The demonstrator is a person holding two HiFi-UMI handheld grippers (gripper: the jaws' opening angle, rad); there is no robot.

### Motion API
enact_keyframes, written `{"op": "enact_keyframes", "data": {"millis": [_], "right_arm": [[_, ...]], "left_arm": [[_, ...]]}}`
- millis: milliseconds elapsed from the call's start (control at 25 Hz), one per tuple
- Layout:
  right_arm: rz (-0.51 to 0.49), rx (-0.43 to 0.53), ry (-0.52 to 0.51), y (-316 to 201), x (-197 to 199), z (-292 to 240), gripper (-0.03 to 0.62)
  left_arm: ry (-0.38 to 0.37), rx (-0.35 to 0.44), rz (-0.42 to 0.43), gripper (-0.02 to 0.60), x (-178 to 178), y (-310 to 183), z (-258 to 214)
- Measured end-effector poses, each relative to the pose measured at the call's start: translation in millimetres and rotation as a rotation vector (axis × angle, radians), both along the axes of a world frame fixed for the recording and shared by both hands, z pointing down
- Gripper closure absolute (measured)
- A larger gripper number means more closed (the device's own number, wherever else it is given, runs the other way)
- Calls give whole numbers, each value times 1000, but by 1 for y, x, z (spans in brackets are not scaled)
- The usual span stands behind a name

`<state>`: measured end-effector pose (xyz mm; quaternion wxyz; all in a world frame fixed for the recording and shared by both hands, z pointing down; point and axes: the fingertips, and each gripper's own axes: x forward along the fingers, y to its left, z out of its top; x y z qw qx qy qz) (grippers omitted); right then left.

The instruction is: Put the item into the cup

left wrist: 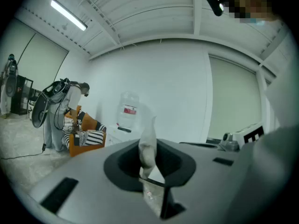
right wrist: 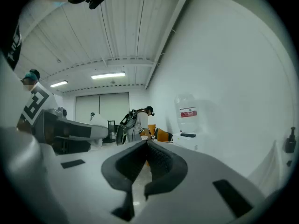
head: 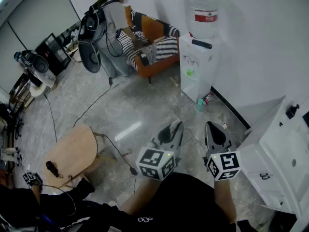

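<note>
**A:** What is nearest to the camera?

**B:** The two grippers. They are side by side, a little apart, and both point almost level over the grey marble floor (head: 120, 115). The left gripper (head: 175, 127) is clenched on a thin pale item (left wrist: 147, 148). This item stands upright between the dark pads and rises above them. It looks like crumpled paper or film, but I cannot tell which.

**A:** And the other one?

**B:** The right gripper (right wrist: 148, 148) is fully closed. Its pads meet and nothing is between them.

**A:** What is around them, still near?

**B:** At the near left stands a round wooden table (head: 72, 149) with a small black object (head: 50, 168) on it. At the near right is a white cabinet (head: 270, 158), just beside the right gripper.

**A:** And further away?

**B:** A black cable (head: 94, 103) runs over the floor in the middle distance. Beyond the grippers a small turquoise bottle (head: 200, 105) stands on the floor, at the foot of a white water dispenser (head: 193, 76). The dispenser is against the far wall and carries a large water bottle (head: 203, 11) on top.

**A:** Is anything left of the dispenser?

**B:** Yes, an orange armchair (head: 157, 66) with striped cushions (head: 166, 47), just beside it. At the far left of the armchair a person (head: 116, 23) stands with a black backpack (head: 91, 25) and leans toward the seat.
</note>
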<state>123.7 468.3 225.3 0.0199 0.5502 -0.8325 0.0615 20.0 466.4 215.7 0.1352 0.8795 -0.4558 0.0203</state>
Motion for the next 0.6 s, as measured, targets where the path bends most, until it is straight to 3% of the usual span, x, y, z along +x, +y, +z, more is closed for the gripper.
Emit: {"op": "enact_keyframes", "data": {"millis": [280, 520, 600], "right_arm": [[6, 9, 18, -8, -1, -1, 583], [53, 86, -81, -7, 12, -17, 579], [46, 78, -108, -9, 13, -17, 498]], "left_arm": [[6, 6, -3, 523, -2, -5, 1], [7, -3, 21, 523, 4, -5, 4], [7, 0, 28, 524, 7, -5, 3]]}}
